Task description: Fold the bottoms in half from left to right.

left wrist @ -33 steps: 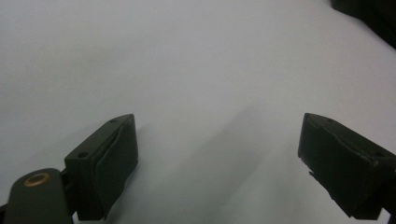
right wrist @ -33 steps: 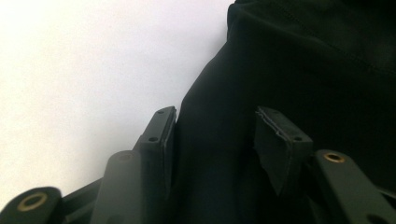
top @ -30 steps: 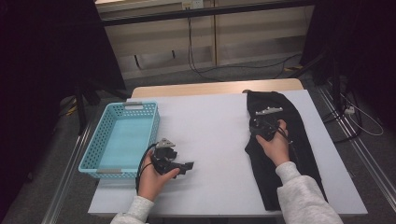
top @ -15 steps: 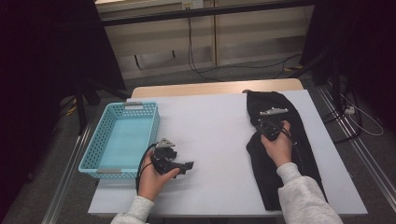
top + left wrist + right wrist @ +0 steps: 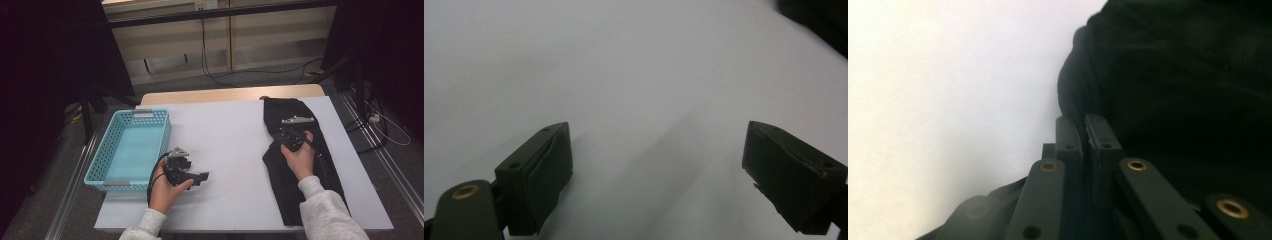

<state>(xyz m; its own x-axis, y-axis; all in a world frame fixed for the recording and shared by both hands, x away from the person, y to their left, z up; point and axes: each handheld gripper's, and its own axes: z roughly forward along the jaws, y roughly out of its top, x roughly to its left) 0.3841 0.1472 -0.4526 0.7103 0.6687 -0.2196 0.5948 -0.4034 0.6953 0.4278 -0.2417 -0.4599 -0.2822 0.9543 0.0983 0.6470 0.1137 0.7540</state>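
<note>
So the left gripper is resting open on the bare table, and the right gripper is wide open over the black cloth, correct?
Not quite. The right gripper is shut, not wide open: the right gripper view shows its jaws pressed together at the edge of the black cloth. The left gripper does rest open on the bare table.

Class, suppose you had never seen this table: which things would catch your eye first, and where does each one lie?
The black garment stands out most, stretched lengthwise down the right side of the white table, with the right gripper resting on it, jaws together. Next comes the turquoise basket at the table's left edge, nothing visible inside. Beside it the left gripper lies low over bare table, jaws wide apart.
</note>
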